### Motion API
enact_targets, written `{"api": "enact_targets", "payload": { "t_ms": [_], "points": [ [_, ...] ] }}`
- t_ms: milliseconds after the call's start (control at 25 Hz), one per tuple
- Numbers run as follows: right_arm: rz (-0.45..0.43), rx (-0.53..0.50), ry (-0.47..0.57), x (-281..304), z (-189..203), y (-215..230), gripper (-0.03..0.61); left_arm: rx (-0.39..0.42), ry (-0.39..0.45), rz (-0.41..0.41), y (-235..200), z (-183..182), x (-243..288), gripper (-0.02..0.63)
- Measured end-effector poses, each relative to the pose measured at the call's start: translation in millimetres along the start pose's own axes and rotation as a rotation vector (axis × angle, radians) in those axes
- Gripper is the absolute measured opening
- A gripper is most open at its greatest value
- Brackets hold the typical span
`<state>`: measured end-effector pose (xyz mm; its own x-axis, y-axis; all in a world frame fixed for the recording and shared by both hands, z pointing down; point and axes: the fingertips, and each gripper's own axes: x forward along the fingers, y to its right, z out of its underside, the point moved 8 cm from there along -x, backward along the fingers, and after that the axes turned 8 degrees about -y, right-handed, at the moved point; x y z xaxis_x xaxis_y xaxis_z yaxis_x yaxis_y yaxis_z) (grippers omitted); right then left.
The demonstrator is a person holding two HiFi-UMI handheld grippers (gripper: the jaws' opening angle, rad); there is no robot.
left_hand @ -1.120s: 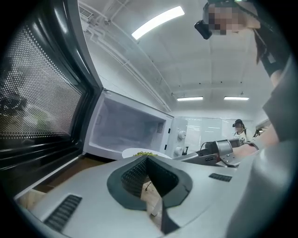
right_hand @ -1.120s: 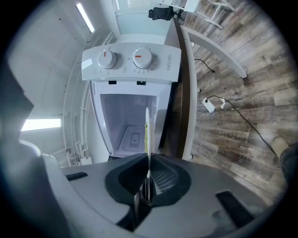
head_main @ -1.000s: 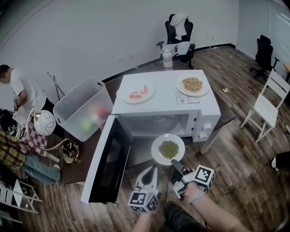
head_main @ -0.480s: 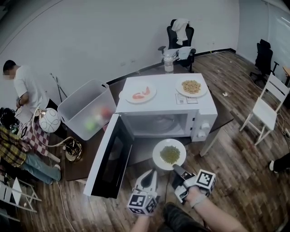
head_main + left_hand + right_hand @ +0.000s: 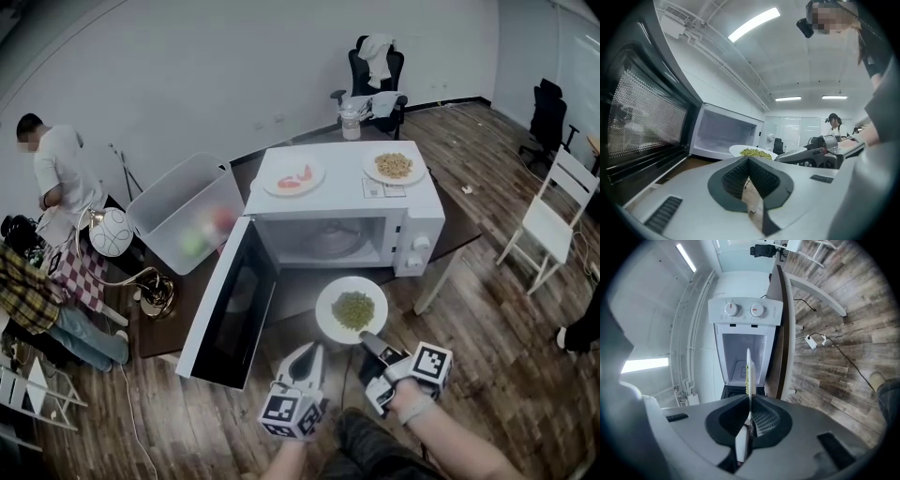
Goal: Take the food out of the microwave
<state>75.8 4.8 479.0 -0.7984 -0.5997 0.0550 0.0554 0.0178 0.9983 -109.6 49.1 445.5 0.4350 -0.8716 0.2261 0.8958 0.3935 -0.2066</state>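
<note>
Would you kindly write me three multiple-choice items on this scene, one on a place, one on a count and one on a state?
1. Where is the plate of green food relative to the microwave?
A. inside it
B. on top of it
C. in front of it, in the right gripper

2. How many plates lie on the microwave's top?
A. one
B. two
C. four

3. How is the microwave's door?
A. shut
B. open
C. taken off

Answers:
1 C, the fingers clamp its rim outside the cavity.
2 B, one bears red food, the other yellowish food.
3 B, it stands wide open, showing the empty cavity.
</note>
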Motion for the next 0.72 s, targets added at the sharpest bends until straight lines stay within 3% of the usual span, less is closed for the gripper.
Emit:
{"api": "enact_targets", "payload": {
  "t_ms": [720],
  "points": [
    [-0.01,-0.015,-0.021,-40,34,-18,0.017,-0.008,0.018,0.016,30,6,-41,0.001]
  ]
}}
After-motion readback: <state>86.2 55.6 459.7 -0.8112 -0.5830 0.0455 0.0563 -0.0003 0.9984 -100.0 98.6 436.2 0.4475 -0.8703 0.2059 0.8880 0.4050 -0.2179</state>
